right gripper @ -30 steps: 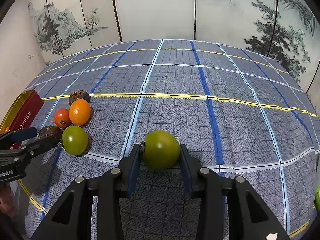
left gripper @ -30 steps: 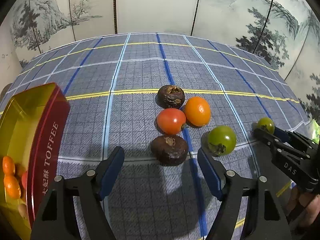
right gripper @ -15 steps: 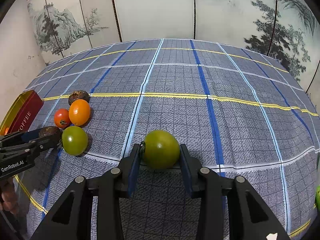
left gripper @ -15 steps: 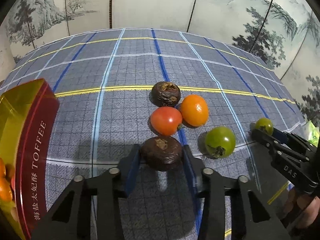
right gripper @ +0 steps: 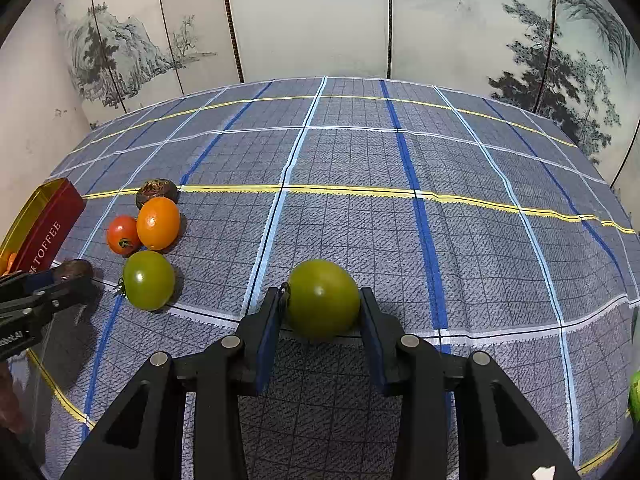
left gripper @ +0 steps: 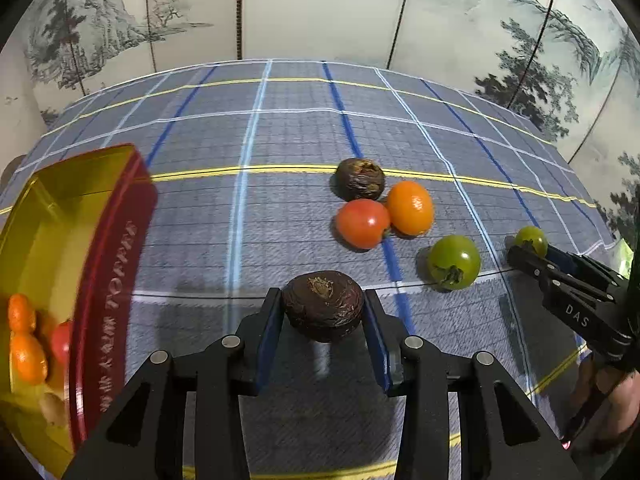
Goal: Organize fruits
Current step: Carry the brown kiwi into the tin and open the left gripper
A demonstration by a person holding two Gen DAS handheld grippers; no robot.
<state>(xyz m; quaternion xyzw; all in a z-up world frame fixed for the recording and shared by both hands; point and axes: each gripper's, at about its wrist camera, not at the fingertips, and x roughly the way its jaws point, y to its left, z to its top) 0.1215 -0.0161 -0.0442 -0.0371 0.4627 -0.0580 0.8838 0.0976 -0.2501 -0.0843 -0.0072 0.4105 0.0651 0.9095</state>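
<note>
My left gripper [left gripper: 323, 316] is shut on a dark brown wrinkled fruit [left gripper: 322, 305], held a little above the checked cloth. Behind it lie a second brown fruit [left gripper: 359, 179], a red tomato [left gripper: 362, 223], an orange fruit [left gripper: 411, 208] and a green tomato [left gripper: 454, 262]. My right gripper [right gripper: 322, 312] is shut on another green tomato [right gripper: 323, 298]; from the left wrist view it shows at the right edge [left gripper: 530, 246]. The red and gold toffee tin [left gripper: 104, 240] stands at the left with several small fruits inside.
A blue-grey checked tablecloth [right gripper: 360, 208] covers the table, and a painted folding screen [right gripper: 312, 16] stands close behind it. A person's hand [left gripper: 612, 396] shows at the lower right of the left wrist view. A green object [right gripper: 635, 396] peeks in at the right edge.
My left gripper closed on the near brown fruit, then carried it left, toward the tin and away from the other fruits. The right gripper kept still with its green tomato.
</note>
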